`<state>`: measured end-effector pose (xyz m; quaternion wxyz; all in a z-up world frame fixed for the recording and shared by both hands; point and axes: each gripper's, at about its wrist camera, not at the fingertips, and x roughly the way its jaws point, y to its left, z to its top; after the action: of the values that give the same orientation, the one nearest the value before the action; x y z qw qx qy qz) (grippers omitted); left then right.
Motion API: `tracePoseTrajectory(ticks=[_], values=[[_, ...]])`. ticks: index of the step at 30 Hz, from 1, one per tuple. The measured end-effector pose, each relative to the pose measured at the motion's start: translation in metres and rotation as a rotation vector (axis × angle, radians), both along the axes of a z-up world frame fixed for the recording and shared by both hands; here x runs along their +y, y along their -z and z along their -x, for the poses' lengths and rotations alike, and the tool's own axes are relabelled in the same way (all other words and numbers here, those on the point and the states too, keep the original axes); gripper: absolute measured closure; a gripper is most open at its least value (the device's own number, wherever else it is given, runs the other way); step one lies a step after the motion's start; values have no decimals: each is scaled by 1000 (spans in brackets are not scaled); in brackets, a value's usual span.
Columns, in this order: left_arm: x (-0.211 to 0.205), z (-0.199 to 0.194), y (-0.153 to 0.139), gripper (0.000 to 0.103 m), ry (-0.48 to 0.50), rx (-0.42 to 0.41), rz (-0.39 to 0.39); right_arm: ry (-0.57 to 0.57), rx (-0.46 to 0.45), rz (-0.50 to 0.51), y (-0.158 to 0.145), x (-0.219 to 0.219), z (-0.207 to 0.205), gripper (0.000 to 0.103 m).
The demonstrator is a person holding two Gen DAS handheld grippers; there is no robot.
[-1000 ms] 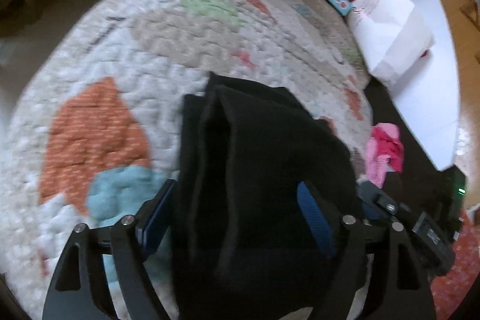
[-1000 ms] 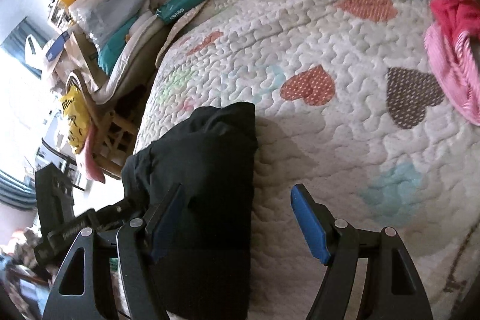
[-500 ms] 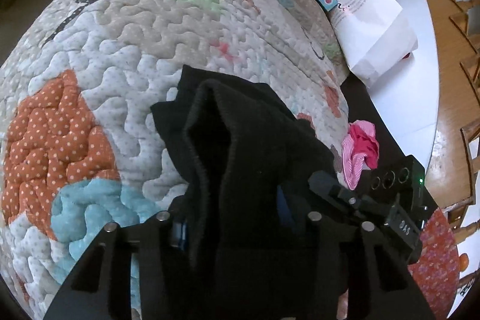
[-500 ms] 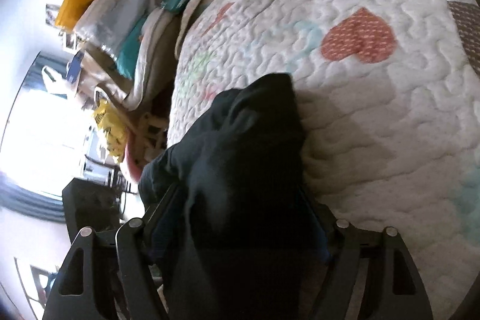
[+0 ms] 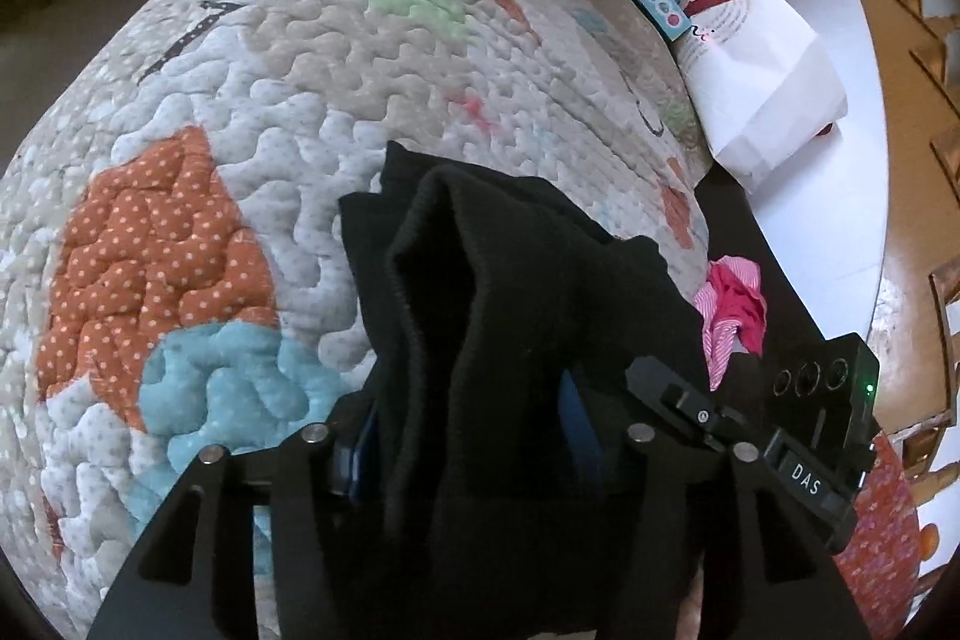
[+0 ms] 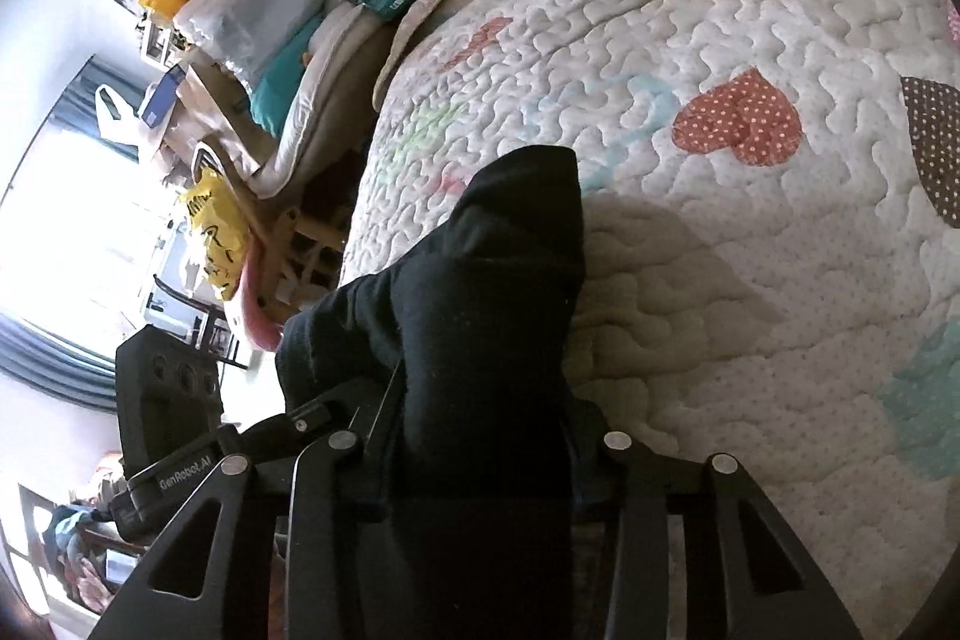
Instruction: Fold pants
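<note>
Your left gripper and right gripper each pinch the one pair of black pants near the bed's side edge; bare quilt lies beyond.

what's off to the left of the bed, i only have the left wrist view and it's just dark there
Observer: The right wrist view shows a bright window beyond the quilt, and clutter stacked beside the bed, including a yellow bag.
Operator: is the right gripper holding the pants too
Observer: Yes, the right gripper is shut on the black pants, as is the left gripper.
Operator: any more hearts on that quilt
Observer: A red dotted heart lies just past the pants, and a dark dotted one sits at the right edge.
</note>
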<state>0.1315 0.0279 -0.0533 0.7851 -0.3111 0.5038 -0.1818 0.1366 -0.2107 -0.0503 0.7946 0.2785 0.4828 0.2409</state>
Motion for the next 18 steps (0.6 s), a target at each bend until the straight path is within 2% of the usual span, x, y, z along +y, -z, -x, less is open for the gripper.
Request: tracePoseTrajectory(ticks=[3, 10, 13, 18], values=[[-5, 0, -5, 41, 13, -34, -85, 7, 1, 0, 3, -2, 1, 55], [3, 3, -6, 39, -6, -10, -97, 18, 5, 6, 6, -5, -1, 49], [9, 10, -9, 33, -33, -20, -154, 23, 5, 6, 8, -7, 0, 46], [-1, 9, -6, 24, -11, -52, -220, 42, 25, -22, 17, -12, -1, 40]])
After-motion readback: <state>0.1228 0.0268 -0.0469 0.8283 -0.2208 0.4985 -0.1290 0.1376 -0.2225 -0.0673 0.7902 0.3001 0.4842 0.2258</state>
